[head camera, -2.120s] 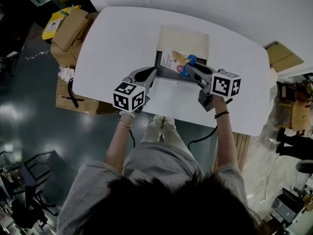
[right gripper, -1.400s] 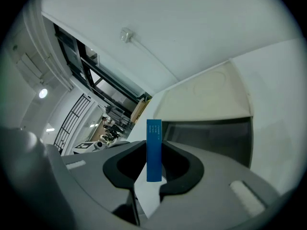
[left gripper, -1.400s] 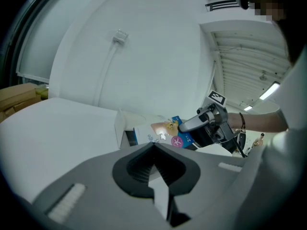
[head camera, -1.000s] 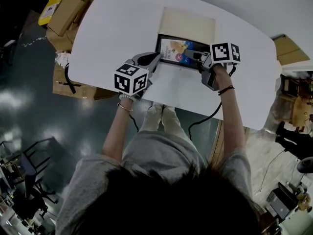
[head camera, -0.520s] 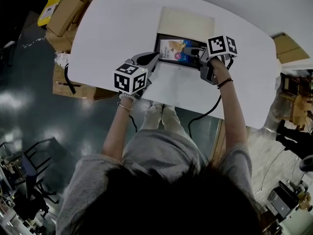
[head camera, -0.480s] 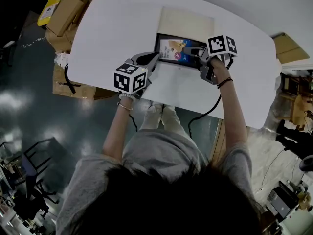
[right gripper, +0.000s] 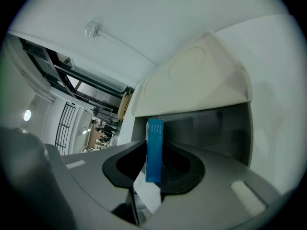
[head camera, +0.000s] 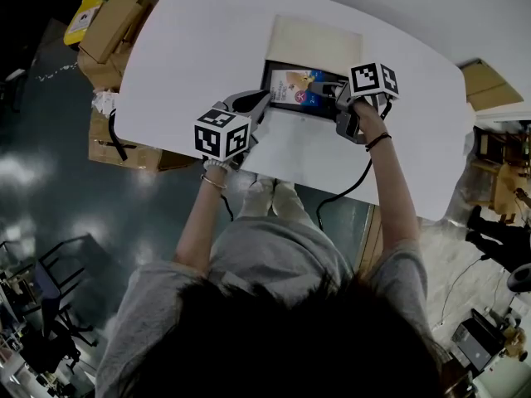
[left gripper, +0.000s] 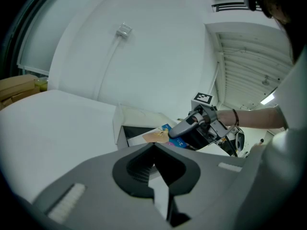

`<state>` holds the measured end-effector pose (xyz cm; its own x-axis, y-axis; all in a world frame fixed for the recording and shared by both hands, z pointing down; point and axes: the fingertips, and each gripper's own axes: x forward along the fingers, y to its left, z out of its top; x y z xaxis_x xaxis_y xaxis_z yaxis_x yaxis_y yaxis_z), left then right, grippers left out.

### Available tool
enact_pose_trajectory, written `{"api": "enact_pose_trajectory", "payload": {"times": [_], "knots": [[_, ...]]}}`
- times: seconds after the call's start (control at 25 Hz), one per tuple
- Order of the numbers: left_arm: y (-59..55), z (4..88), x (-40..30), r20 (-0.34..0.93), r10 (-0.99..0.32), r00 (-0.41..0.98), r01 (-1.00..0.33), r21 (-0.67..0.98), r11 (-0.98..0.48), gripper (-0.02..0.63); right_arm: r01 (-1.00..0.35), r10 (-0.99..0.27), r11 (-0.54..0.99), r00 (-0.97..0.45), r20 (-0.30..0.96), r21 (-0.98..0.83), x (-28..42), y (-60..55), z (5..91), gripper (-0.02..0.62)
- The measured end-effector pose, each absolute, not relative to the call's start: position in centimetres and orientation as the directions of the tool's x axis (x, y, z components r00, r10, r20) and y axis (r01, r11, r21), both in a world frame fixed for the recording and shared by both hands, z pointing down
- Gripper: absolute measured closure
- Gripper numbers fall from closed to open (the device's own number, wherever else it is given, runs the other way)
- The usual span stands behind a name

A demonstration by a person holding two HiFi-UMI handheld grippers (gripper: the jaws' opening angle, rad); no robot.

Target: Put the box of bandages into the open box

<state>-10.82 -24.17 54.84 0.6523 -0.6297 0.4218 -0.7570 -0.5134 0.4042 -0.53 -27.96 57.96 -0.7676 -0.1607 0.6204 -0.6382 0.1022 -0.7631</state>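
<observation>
Reaching out over the near edge of the white tabletop (head camera: 191,56), both of the person's forearms stretch forward side by side toward the open box (head camera: 292,109), whose pale lid (head camera: 315,40) lies folded back on its far side. The right forearm (head camera: 394,189), with a dark band at the wrist, runs long and nearly straight. The right hand (head camera: 365,123) is rolled so that the marker cube faces up, and the right tool (head camera: 320,89) angles down and leftward into the box from its right side. In the right gripper view, the box of bandages (right gripper: 154,138) stands on its narrow blue edge between this tool's jaws. They have just been opening a little, yet both sit against the bandage box's faces, so it is clamped. From above, the bandage box rests printed face up inside the open box, tipped slightly, with its right end at the tool. The left forearm (head camera: 203,230) is bent more and held closer to the body. The left tool (head camera: 265,98) points at the open box's near left corner, just outside its wall. The left gripper view shows its jaws together with nothing between them, tilted gently down over the tabletop. Cardboard cartons (head camera: 116,48) sit on the floor beyond the tabletop's left edge.
</observation>
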Motion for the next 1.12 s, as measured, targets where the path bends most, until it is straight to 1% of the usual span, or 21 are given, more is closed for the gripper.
{"api": "enact_pose_trajectory", "payload": {"times": [0.28, 0.72, 1.12], "knots": [[-24.2, 54.7, -10.5, 0.413, -0.628, 0.660, -0.750, 0.417, -0.514, 0.612, -0.660, -0.166, 0.098, -0.749, 0.642, -0.745, -0.3, -28.0, 58.4, 0.468], [-24.8, 54.7, -10.2, 0.409, -0.626, 0.663, -0.746, 0.427, -0.511, 0.612, -0.749, -0.150, 0.137, -0.663, 0.734, -0.648, -0.1, -28.4, 60.2, 0.422], [-24.9, 54.6, -9.8, 0.409, -0.624, 0.666, -0.743, 0.434, -0.509, 0.612, -0.795, -0.168, 0.129, -0.607, 0.777, -0.593, 0.7, -28.8, 61.0, 0.392]]}}
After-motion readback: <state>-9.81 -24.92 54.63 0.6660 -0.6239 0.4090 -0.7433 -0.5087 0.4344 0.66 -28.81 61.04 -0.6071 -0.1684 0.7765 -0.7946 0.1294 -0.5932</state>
